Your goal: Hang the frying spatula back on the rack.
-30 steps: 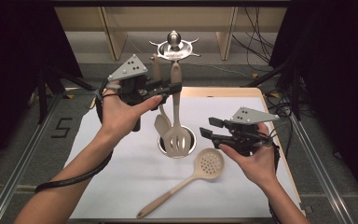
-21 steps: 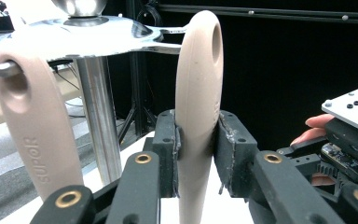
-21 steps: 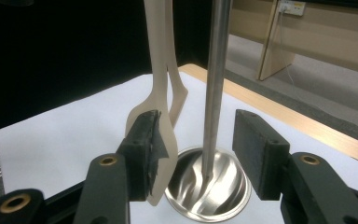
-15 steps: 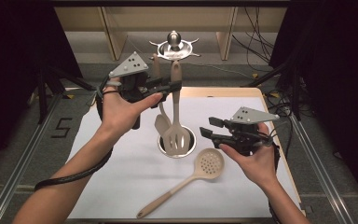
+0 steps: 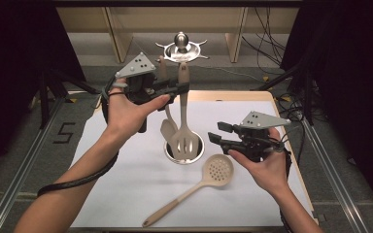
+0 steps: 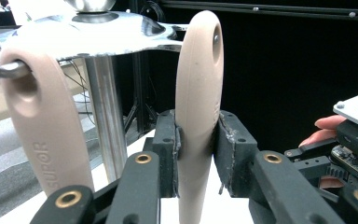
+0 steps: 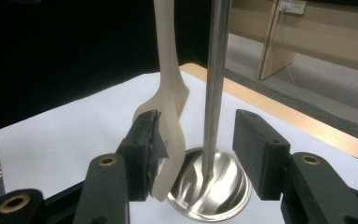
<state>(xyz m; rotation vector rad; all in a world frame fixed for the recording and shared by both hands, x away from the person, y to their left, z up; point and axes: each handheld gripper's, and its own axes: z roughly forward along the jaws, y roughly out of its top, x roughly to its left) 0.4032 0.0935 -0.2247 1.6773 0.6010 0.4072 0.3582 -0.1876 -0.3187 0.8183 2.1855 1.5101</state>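
In the left gripper view, the bottom edge cuts off the clamped spatula handle (image 6: 198,93). In the right gripper view, the top edge cuts the rack's steel pole (image 7: 214,84), and the left pad (image 7: 144,144) hides part of a hanging utensil (image 7: 168,121).

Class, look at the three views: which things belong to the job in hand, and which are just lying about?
In the job: left gripper, clamped on the slotted turner; utensil rack; hung spatula.
Lying about: skimmer spoon; right gripper, open.

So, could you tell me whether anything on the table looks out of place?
One thing: the skimmer spoon lies flat on the white mat beside the rack's steel base, while the other utensils stand upright at the rack. Nothing looks spilled or damaged.
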